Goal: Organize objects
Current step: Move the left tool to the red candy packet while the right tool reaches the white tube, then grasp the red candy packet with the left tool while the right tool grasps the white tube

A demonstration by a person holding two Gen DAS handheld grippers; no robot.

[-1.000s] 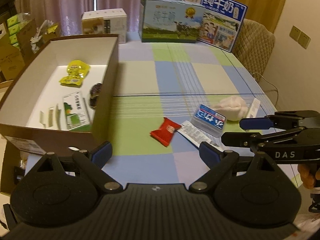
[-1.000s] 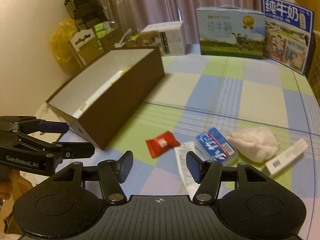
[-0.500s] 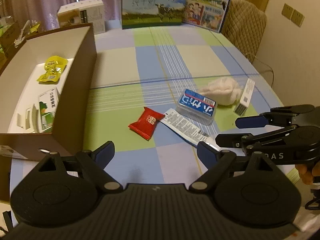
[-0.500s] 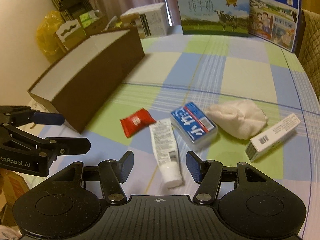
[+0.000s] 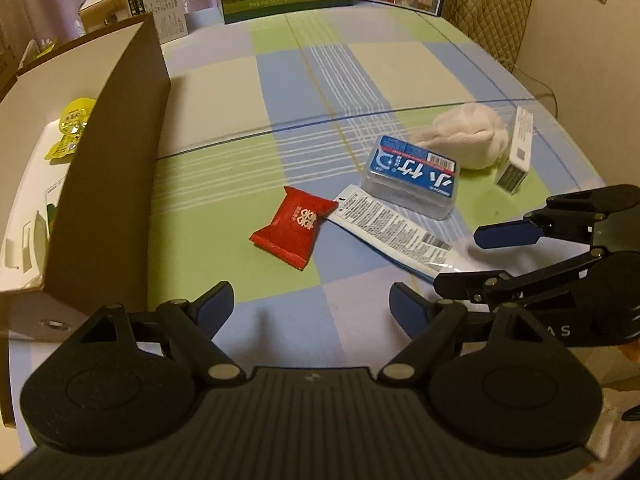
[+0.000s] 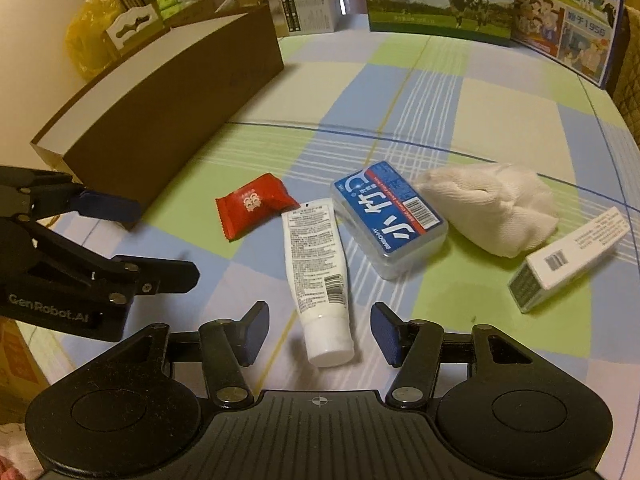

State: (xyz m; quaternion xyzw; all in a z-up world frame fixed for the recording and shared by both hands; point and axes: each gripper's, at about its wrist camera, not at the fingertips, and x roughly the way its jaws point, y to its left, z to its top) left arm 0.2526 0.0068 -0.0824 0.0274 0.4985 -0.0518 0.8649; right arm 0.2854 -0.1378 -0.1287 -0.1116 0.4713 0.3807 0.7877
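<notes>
The right tongs [image 6: 318, 330] hang low over the near edge of the bench [image 6: 500, 120], jaws spread wide and holding nothing, with the capped end of a white tube [image 6: 316, 272] lying between the blue pads. The left tongs [image 5: 310, 304] hover beside them to the left, also spread wide and empty, aimed at a red candy packet [image 5: 294, 226] a little ahead on the checked cloth. Each tool shows in the other's camera, side on, with its fingers apart.

The loose items sit together in the middle of the bench. The tube's crimped end touches the red packet and runs beside a clear case with a blue label [image 6: 390, 216]. Behind the case lies a crumpled white cloth [image 6: 492, 208], and to its right a small white carton [image 6: 568, 252] with a barcode on its end. A brown cardboard box [image 5: 116, 184] stands on the left, its tall wall between the left tongs and the box's inside; yellow sachets [image 5: 72, 128] and a green and white pack lie within.

At the far edge stand a milk carton case [image 6: 440, 0] printed with a cow, "纯牛奶" and "PURE MILK", a blue case [image 6: 568, 24] reading "1956", and a white box. The left tool reads "GenRobot.AI".
</notes>
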